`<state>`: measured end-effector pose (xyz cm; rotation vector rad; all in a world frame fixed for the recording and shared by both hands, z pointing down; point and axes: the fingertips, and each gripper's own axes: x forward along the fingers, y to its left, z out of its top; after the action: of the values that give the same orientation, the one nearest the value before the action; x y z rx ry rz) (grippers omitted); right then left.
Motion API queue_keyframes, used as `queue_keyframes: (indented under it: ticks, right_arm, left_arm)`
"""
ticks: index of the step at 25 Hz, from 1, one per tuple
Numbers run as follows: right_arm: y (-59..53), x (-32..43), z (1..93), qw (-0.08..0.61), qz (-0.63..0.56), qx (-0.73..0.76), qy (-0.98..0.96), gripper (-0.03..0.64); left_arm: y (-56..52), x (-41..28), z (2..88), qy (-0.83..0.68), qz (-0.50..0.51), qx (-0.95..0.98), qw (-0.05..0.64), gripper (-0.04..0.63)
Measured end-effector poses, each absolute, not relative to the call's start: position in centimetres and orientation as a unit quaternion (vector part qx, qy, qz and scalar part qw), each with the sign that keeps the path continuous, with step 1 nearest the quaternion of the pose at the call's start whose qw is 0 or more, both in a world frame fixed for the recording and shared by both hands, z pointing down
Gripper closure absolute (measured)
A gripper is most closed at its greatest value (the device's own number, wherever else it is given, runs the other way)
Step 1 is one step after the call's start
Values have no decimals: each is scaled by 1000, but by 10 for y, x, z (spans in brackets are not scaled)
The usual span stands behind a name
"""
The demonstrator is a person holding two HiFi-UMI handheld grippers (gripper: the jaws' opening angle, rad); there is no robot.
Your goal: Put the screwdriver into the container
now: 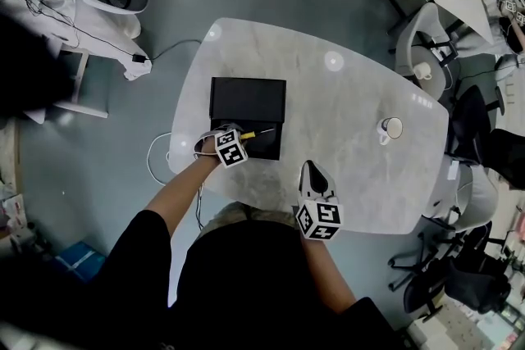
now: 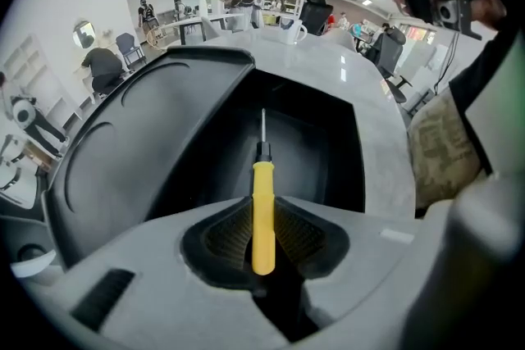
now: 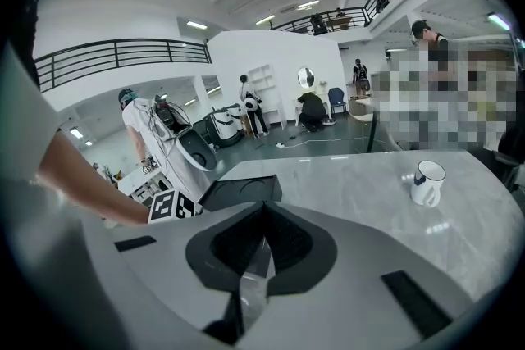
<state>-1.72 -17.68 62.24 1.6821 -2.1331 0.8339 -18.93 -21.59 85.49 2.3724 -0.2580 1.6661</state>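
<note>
Showing screwdriver (image 2: 262, 209): yellow handle, thin metal shaft.

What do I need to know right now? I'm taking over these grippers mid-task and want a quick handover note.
Left gripper: shut on the yellow handle of the screwdriver, with its shaft pointing into the open black container on the table.
Right gripper: jaws together, empty, above the table's near edge.
Done: the screwdriver is picked up and held over the container.
To do: lower it in and release it.
</note>
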Motion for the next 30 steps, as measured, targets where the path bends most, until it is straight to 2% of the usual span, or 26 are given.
queue_keyframes:
  ticks: [4, 6, 9, 16, 19, 23, 30]
  right_arm:
    - [-174, -14, 622, 143, 293, 586, -742, 604]
    - [-175, -13, 617, 138, 285, 589, -744, 606]
    - [-177, -5, 613, 129, 277, 598, -741, 606]
    - [-173, 6, 608, 127, 271, 600, -742, 605]
    - [-173, 6, 597, 122, 256, 593, -753, 605]
    - [-175, -5, 566, 114, 239, 580, -771, 604]
    - [-138, -46, 551, 124, 224, 528, -810, 604]
  left_arm:
    - [-215, -188, 853, -101, 562, 813, 114, 503]
    - [-216, -189, 852, -112, 557, 814, 117, 445]
    - [-216, -190, 851, -121, 556, 814, 120, 403]
    - [-223, -197, 820, -169, 525, 826, 117, 376]
    - [-230, -193, 784, -218, 470, 849, 110, 373]
    - [-233, -196, 718, -290, 372, 869, 150, 374]
    - [-165, -214, 628, -361, 229, 886, 179, 393]
